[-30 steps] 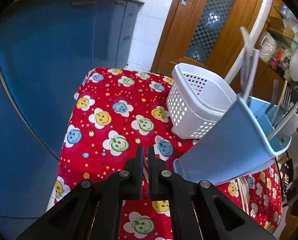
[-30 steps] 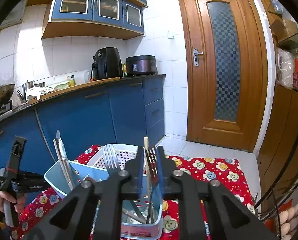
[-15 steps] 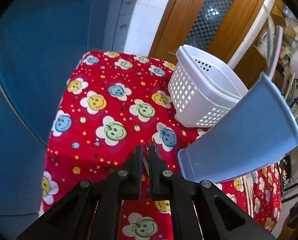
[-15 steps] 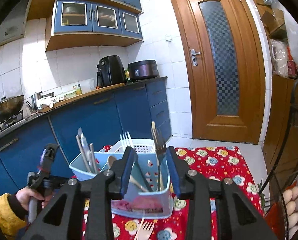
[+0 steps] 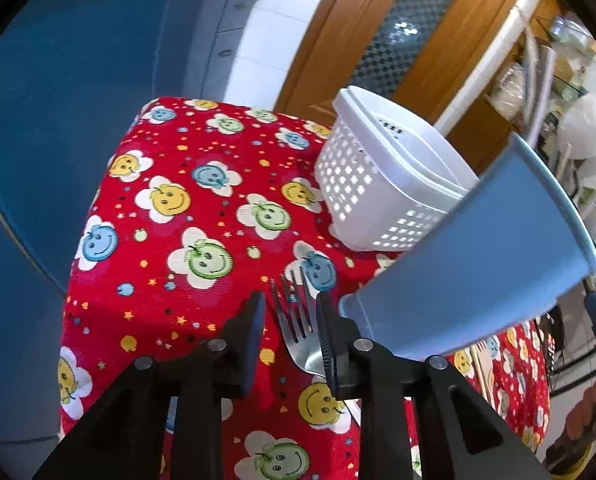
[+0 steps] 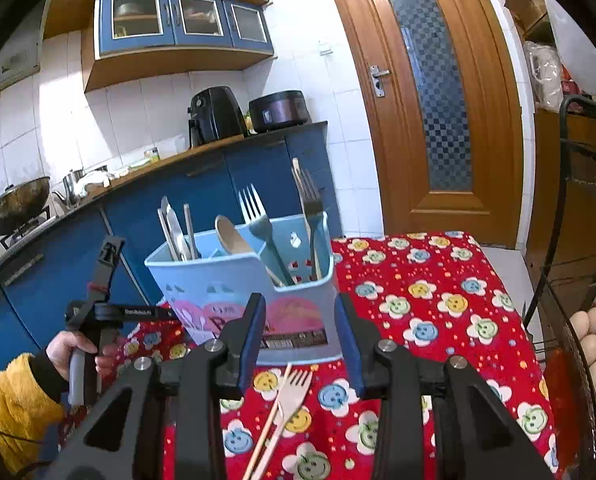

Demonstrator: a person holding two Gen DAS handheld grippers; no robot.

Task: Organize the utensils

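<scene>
While the left gripper (image 5: 290,312) pointed down at a table covered in a red smiley-flower tablecloth (image 5: 186,216), its jaws were opening, with a metal fork (image 5: 298,328) lying flat on the cloth between them and neither pad pressing it. Just right of that fork stood a light blue utensil caddy (image 5: 477,272), and a white perforated basket (image 5: 377,188) sat beyond it, toward the far edge. From the right wrist view, the right gripper (image 6: 299,328) hovered near the caddy with its fingers moderately apart and nothing gripped. Forks, a wooden spoon (image 6: 232,236) and chopsticks stood upright inside the caddy. A wooden fork (image 6: 294,394) and a chopstick (image 6: 268,424) lay on the cloth nearer the camera.
</scene>
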